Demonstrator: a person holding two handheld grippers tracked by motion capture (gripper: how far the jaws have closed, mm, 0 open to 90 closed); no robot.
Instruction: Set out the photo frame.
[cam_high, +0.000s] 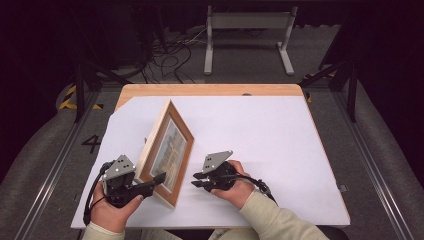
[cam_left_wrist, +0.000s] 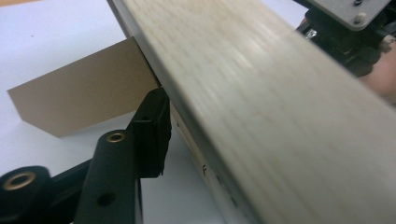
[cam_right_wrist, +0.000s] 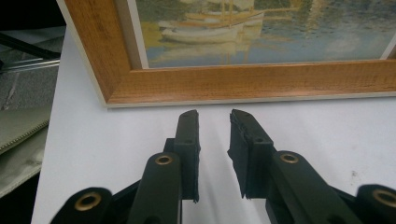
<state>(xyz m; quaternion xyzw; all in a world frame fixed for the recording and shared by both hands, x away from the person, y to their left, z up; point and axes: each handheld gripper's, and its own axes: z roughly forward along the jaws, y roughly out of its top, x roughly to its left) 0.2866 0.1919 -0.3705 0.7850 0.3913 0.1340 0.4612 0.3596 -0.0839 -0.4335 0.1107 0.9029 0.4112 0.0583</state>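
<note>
Picture frame (cam_high: 167, 152) propped upright on the white table cover (cam_high: 260, 145), left of centre near the front edge, leaning back on a brown cardboard stand (cam_left_wrist: 84, 95) seen behind it in the left gripper view. Wooden border, orange-brown on the face and pale along the outer edge, around a painting of sailing boats (cam_right_wrist: 224, 23) on water.

Left gripper (cam_high: 152, 182) held in the left hand (cam_high: 112, 207) at the frame's near corner, jaws set around the frame's edge: one black pad (cam_left_wrist: 152, 126) right against the back of the frame, the other jaw hidden behind the pale wood (so cannot tell whether the pads truly pinch it).

Right gripper (cam_high: 196, 180) held in the right hand (cam_high: 235, 187) just to the right of the frame, pointed at its front. Jaws parted with a narrow gap and nothing between them, tips (cam_right_wrist: 189, 121) near the lower border but apart from it, bare white cover in between.
</note>
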